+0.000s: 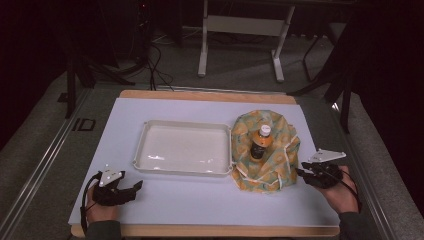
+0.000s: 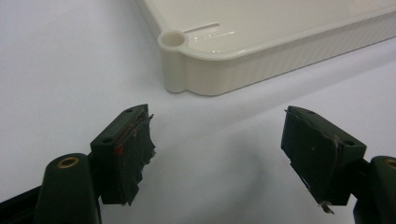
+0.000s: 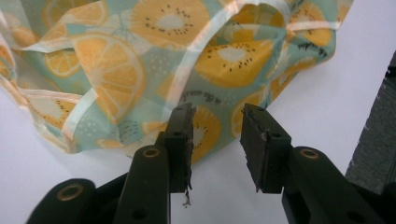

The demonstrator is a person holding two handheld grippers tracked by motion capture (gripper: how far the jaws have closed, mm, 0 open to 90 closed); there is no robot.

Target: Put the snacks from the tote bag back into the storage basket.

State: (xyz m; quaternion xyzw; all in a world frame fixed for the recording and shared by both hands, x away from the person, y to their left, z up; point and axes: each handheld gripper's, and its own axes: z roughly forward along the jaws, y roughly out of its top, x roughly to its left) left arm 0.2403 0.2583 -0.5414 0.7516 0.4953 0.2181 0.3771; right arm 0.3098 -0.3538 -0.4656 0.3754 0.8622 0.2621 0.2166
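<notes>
A fruit-print cloth bag (image 1: 280, 150) lies on the white mat to the right of a cream tray (image 1: 182, 171). A brown bottle with an orange cap (image 1: 261, 142) stands inside the bag's open mouth. My right gripper (image 1: 301, 168) is at the bag's right edge. In the right gripper view its jaws (image 3: 217, 122) stand a narrow gap apart just in front of the cloth (image 3: 116, 70), with nothing pressed between the pads. My left gripper (image 1: 134, 188) rests near the mat's front left, wide open (image 2: 217, 135), pointing at the tray's corner (image 2: 205, 70).
The white mat (image 1: 175, 202) covers a wooden table, whose edge (image 1: 200, 231) runs along the front. The tray holds nothing. A dark strip of table surround (image 3: 378, 140) lies right of the mat. Desk legs (image 1: 202, 55) stand on the floor beyond the table.
</notes>
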